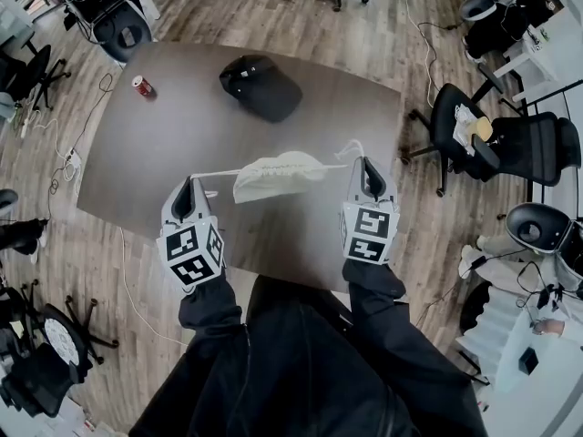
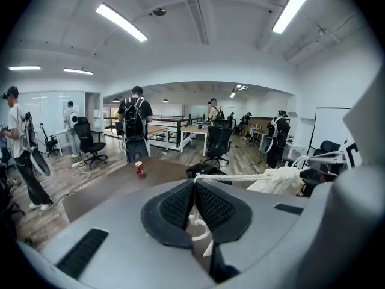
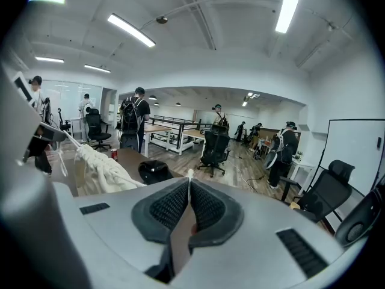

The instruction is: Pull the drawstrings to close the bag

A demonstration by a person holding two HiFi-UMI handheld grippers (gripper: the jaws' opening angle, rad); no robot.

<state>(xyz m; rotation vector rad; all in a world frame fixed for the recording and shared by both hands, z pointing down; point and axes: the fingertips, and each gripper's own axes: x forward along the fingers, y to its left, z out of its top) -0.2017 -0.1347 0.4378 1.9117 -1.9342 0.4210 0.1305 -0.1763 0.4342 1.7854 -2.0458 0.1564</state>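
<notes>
A white cloth bag [image 1: 273,173] hangs gathered above the dark table [image 1: 182,135], strung between my two grippers. The left drawstring [image 1: 220,171] runs taut from the bag to my left gripper [image 1: 190,181], which is shut on it. In the left gripper view the cord [image 2: 240,177] leaves the closed gripper [image 2: 194,182] toward the bag [image 2: 281,180]. My right gripper [image 1: 363,161] is shut on the right drawstring [image 1: 337,164]. Its cord end pokes out at the tips of the gripper [image 3: 190,182], with the bag [image 3: 103,172] to its left.
A black cap [image 1: 260,86] lies at the table's far side, and a red can [image 1: 143,86] stands near the far left corner. Office chairs [image 1: 474,135] stand to the right of the table, and several people [image 2: 135,131] stand among desks beyond it.
</notes>
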